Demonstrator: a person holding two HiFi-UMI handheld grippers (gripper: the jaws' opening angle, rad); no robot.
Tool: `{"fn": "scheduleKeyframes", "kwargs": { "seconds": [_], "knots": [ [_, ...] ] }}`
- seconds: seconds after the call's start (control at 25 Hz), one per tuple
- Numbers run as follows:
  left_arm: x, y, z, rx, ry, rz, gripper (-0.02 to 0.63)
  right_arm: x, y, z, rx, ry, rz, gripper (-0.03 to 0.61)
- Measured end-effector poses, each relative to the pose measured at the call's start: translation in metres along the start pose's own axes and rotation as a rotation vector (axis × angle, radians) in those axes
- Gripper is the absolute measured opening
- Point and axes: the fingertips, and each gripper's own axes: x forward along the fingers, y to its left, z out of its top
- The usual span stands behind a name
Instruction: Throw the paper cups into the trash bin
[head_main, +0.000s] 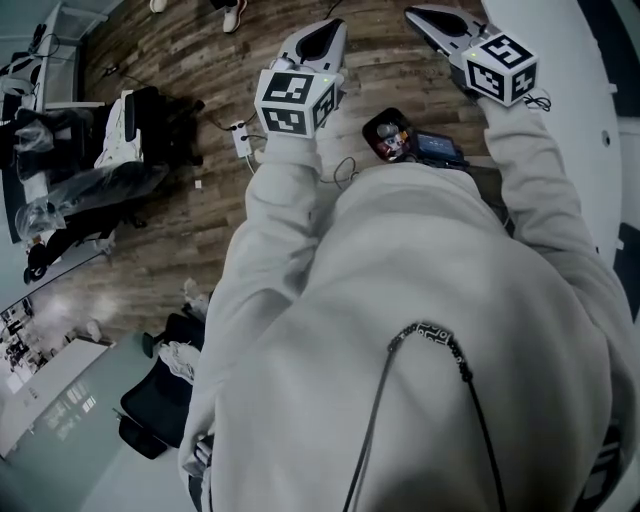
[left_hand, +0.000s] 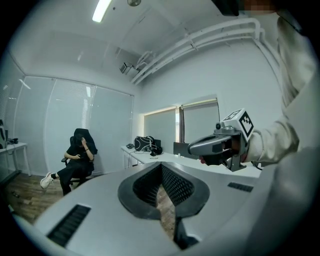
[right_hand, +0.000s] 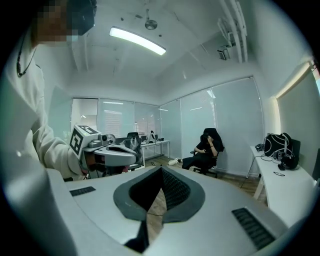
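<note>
No paper cup shows in any view. In the head view my left gripper (head_main: 322, 35) and my right gripper (head_main: 428, 20) are held up in front of the person's chest, side by side over the wood floor. Both point roughly level. In the left gripper view its jaws (left_hand: 162, 192) stand together with nothing between them, and the right gripper (left_hand: 212, 146) hangs beside it at the right. The right gripper view shows its jaws (right_hand: 159, 192) together and empty too, with the left gripper (right_hand: 114, 152) at the left. A dark container (head_main: 390, 135) with mixed items lies on the floor below.
A person sits on an office chair (left_hand: 77, 160) by the glass wall, also in the right gripper view (right_hand: 207, 150). White desks with bags (right_hand: 280, 147) line the wall. Black chairs and clutter (head_main: 110, 170) stand at the left. A power strip (head_main: 242, 138) lies on the floor.
</note>
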Motion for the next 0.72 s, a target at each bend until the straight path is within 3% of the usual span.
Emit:
{"fn": "scheduleKeyframes", "kwargs": {
  "seconds": [0.72],
  "knots": [
    [-0.008, 0.009, 0.0, -0.03, -0.015, 0.005, -0.005, 0.011, 0.008, 0.002, 0.015, 0.002, 0.018, 0.018]
  ]
}}
